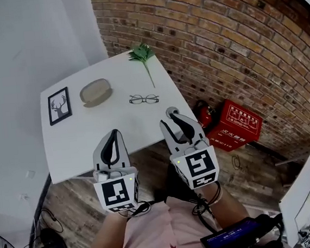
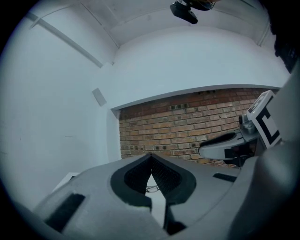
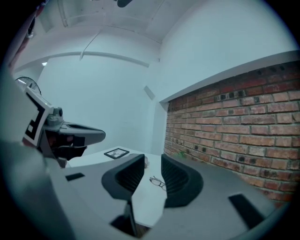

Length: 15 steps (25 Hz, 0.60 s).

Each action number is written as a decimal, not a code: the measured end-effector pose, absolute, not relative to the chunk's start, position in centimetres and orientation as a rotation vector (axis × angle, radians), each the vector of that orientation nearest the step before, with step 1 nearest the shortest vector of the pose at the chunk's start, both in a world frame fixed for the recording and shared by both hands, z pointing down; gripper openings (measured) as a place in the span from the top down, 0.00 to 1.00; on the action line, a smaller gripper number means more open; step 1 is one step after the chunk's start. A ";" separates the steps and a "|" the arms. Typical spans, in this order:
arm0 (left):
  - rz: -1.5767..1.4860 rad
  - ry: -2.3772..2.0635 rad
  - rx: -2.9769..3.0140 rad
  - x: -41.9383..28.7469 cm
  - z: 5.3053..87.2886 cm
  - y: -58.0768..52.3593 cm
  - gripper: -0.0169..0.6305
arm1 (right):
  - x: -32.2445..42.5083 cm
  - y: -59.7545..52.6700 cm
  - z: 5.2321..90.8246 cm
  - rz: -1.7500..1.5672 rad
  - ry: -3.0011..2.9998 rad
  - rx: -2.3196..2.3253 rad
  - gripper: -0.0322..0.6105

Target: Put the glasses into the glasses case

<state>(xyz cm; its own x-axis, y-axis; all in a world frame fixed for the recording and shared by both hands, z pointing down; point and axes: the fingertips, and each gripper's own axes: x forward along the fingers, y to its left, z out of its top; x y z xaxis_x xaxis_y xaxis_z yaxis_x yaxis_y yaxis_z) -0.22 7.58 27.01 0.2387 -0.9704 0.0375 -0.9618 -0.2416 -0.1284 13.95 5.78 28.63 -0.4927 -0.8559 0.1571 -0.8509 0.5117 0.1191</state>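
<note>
Glasses on table beyond left tongs, pressed together, and right tongs, spread.

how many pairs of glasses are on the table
1: the glasses lie on the white table, right of the glasses case and nearer than the green sprig. The case's inside is hidden.

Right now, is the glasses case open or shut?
Shut. The beige glasses case lies on the white table as one closed oval, no inside showing; the glasses lie outside, beside it.
</note>
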 end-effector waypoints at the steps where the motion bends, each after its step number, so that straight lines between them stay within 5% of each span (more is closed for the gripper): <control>1: -0.173 1.880 -2.414 0.0 27.2 6.9 0.96 | 14.1 5.2 28.9 -0.031 -2.555 1.458 0.77; 15: -0.286 1.969 -2.336 2.5 27.8 -5.8 0.96 | 15.5 -8.7 30.9 0.066 -2.652 1.284 0.77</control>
<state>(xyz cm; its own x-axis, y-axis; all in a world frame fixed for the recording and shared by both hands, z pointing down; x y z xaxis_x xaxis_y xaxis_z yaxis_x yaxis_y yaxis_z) 2.47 -5.76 27.83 0.1599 -0.9826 0.0946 -0.9690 -0.1745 -0.1751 15.46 -8.71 30.92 -0.6051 -0.7723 0.1932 -0.7810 0.6230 0.0441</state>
